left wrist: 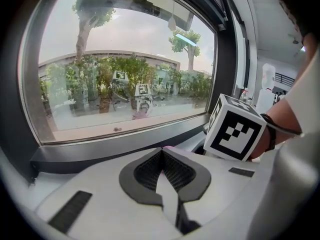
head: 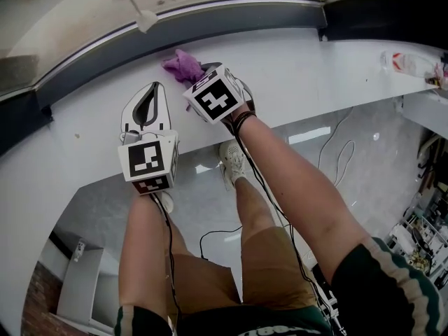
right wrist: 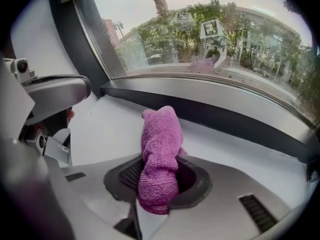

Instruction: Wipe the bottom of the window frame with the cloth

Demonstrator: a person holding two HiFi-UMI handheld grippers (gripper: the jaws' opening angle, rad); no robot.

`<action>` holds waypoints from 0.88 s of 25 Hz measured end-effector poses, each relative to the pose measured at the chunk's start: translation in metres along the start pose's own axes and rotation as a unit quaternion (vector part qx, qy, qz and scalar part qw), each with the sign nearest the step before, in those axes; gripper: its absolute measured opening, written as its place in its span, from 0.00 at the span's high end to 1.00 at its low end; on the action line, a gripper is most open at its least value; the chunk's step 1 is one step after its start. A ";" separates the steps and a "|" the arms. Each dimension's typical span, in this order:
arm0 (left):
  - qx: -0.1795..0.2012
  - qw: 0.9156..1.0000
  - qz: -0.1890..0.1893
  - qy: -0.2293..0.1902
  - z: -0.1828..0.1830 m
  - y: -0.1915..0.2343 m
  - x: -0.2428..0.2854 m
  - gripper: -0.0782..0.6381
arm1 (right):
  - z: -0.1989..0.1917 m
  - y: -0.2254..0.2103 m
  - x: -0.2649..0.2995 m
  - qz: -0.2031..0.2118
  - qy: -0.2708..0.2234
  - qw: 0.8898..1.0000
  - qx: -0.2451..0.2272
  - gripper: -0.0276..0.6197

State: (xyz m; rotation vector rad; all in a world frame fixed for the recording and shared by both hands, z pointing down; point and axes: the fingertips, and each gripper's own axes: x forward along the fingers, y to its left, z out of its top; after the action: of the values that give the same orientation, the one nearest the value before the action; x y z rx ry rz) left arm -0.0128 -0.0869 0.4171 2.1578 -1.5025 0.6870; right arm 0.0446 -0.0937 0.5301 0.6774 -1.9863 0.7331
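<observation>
Just short of the dark window frame [right wrist: 235, 119], the right tool [right wrist: 159, 181] pinches the purple cloth [right wrist: 160, 144] over the white sill [right wrist: 107, 129]; the left tool [left wrist: 162, 174] is pressed together, empty.

This looks like a workroom in an office or lab building rather than a home. A big curved window [left wrist: 125, 69] in a dark window frame [right wrist: 225, 119] runs above a broad white sill [head: 315, 75]. The floor [head: 371, 152] is glossy pale stone, with a loose black cable [head: 202, 247] lying on it. At the right stands a rack [head: 420, 247] cluttered with wires and small gear, and a plastic bottle [head: 409, 63] lies on the sill. Outside are trees [left wrist: 85, 19], a paved yard and a long low building [left wrist: 100, 59].
</observation>
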 end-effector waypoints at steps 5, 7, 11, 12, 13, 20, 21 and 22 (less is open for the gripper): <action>0.009 1.000 -0.014 0.000 0.009 -0.027 0.017 0.88 | -0.012 -0.026 -0.014 -0.005 -0.003 1.000 0.010 0.77; 0.013 1.000 -0.020 0.001 0.012 -0.035 0.021 0.88 | -0.017 -0.034 -0.019 -0.007 -0.001 1.000 0.016 0.77; 0.017 0.999 -0.030 0.004 0.015 -0.054 0.034 0.88 | -0.026 -0.054 -0.028 -0.015 -0.004 1.000 0.023 0.77; 0.018 0.999 -0.033 0.004 0.016 -0.059 0.038 0.88 | -0.029 -0.060 -0.030 -0.018 -0.004 1.000 0.024 0.77; 0.020 0.999 -0.036 0.004 0.017 -0.064 0.042 0.88 | -0.032 -0.065 -0.033 -0.021 -0.003 0.999 0.026 0.77; 0.031 0.998 -0.055 0.005 0.027 -0.095 0.060 0.88 | -0.049 -0.094 -0.053 -0.032 -0.003 0.999 0.035 0.77; 0.033 0.998 -0.058 0.005 0.027 -0.099 0.062 0.88 | -0.051 -0.097 -0.055 -0.034 -0.003 0.999 0.036 0.77; 0.035 0.998 -0.061 0.005 0.028 -0.103 0.064 0.88 | -0.053 -0.100 -0.058 -0.036 -0.003 0.999 0.037 0.77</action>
State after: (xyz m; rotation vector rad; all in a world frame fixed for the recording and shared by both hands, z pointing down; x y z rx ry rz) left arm 0.1073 -0.1167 0.4281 2.2715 -1.3479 0.7174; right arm 0.1704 -0.1133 0.5257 0.7915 -1.9370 0.7645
